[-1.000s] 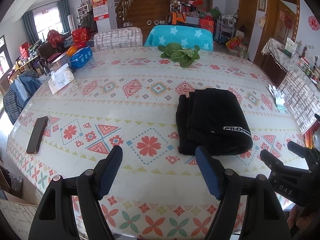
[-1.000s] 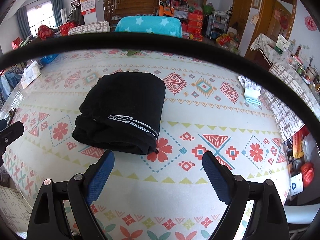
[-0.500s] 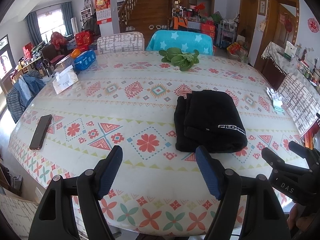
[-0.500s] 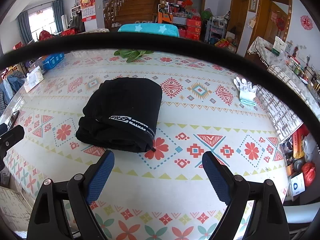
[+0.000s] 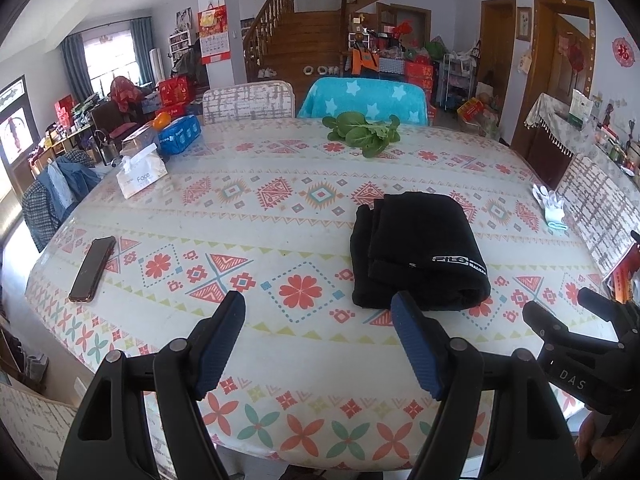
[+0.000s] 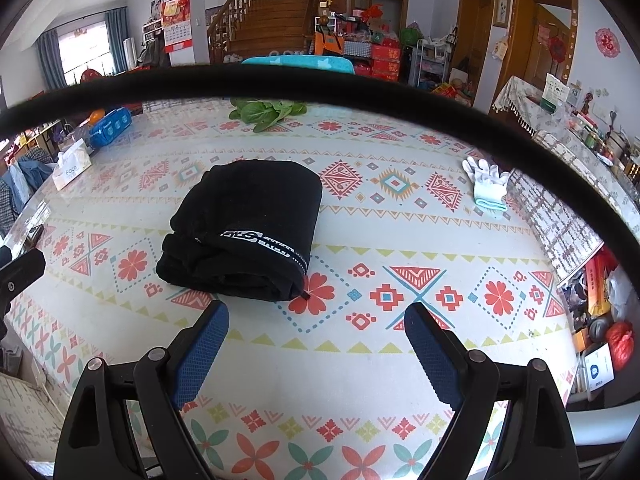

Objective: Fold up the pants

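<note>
The pants [image 5: 418, 250] lie folded into a compact black bundle on the table [image 5: 256, 216], right of its middle, with a white logo band across the near top edge. Nothing touches them.

The left gripper [image 5: 318, 338] hovers over the near table edge, its fingers [image 5: 222, 340] spread wide and empty; the pants sit just beyond its right finger. The right gripper [image 6: 316, 350] also hangs above the near edge, fingers [image 6: 202, 354] wide apart with nothing between them; the pants [image 6: 248, 228] lie ahead and to its left.

A phone [image 5: 93, 268] rests near the left edge, a tissue box [image 5: 141, 174] farther back, leafy greens [image 5: 362, 132] at the far side, and white gloves [image 6: 487, 184] to the right, well apart from the pants.
</note>
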The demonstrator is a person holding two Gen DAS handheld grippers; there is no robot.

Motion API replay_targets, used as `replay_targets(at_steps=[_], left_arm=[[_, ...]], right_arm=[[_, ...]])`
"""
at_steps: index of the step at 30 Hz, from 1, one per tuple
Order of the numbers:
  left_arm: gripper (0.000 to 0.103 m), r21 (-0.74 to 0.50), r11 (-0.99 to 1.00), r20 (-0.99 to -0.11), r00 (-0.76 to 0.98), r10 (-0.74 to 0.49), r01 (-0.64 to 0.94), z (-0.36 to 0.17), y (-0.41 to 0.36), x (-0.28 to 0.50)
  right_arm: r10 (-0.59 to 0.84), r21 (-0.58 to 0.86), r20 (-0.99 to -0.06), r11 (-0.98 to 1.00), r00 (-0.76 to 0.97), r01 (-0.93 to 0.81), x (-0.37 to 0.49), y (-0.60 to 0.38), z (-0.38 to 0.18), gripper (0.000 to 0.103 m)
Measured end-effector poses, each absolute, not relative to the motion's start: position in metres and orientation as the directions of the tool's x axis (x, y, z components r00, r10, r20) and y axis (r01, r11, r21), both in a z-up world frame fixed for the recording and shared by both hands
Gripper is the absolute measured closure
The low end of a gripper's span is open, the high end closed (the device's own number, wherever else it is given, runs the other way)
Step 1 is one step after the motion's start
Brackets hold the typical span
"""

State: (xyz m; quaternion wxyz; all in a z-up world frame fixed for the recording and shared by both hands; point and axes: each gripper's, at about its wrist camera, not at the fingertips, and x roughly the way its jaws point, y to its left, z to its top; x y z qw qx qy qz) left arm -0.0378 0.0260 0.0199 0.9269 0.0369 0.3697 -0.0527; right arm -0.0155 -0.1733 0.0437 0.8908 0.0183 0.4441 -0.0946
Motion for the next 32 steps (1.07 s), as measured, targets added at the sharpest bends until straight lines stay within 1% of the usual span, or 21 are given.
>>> replay_targets(at_steps=[1, 3, 5, 6, 8, 10, 13, 17, 23, 32], left_arm=[[0.027, 0.032, 0.992, -0.68, 0.731, -0.067, 0.12, 0.022, 0.026, -0.04], [0.015, 0.034, 0.993, -0.643, 0.764, -0.061, 0.109, 0.028, 0.027, -0.047], [0.009, 0.029, 0.995, -0.587, 0.807, -0.064, 0.099, 0.039, 0.029, -0.056], [0.004, 0.029, 0.995, -0.561, 0.826, -0.061, 0.093, 0.045, 0.029, -0.059], [0.0, 0.04, 0.996, -0.527, 0.849, -0.044, 0.077, 0.054, 0.027, -0.062], [0.0, 0.052, 0.995, -0.521, 0.853, -0.041, 0.079, 0.058, 0.024, -0.06], [0.0, 0.057, 0.993, -0.55, 0.834, -0.056, 0.105, 0.055, 0.016, -0.052], [0.0, -0.011, 0.992, -0.629, 0.771, -0.104, 0.125, 0.038, 0.014, -0.041], [0.0, -0.015, 0.991, -0.711, 0.696, -0.103, 0.131, 0.008, 0.011, -0.028], [0.0, 0.0, 0.99, -0.756, 0.648, -0.091, 0.139, -0.007, 0.001, -0.012]], right_arm=[[-0.151, -0.05, -0.793, 0.982, 0.591, 0.184, -0.016, -0.173, 0.044, 0.011], [-0.146, -0.046, -0.787, 0.983, 0.599, 0.18, -0.018, -0.172, 0.046, 0.011], [-0.134, -0.035, -0.779, 0.985, 0.613, 0.171, -0.02, -0.17, 0.048, 0.011], [-0.126, -0.03, -0.774, 0.986, 0.62, 0.164, -0.021, -0.169, 0.049, 0.011], [-0.118, -0.031, -0.766, 0.989, 0.632, 0.148, -0.022, -0.165, 0.05, 0.011], [-0.113, -0.035, -0.763, 0.99, 0.637, 0.134, -0.021, -0.162, 0.05, 0.011], [-0.099, -0.034, -0.767, 0.993, 0.634, 0.114, -0.02, -0.157, 0.047, 0.011], [-0.103, -0.038, -0.775, 0.992, 0.624, 0.117, -0.019, -0.156, 0.041, 0.011], [-0.113, -0.03, -0.803, 0.988, 0.585, 0.149, -0.014, -0.166, 0.028, 0.011], [-0.116, -0.044, -0.83, 0.989, 0.546, 0.142, -0.001, -0.169, 0.017, 0.011]])
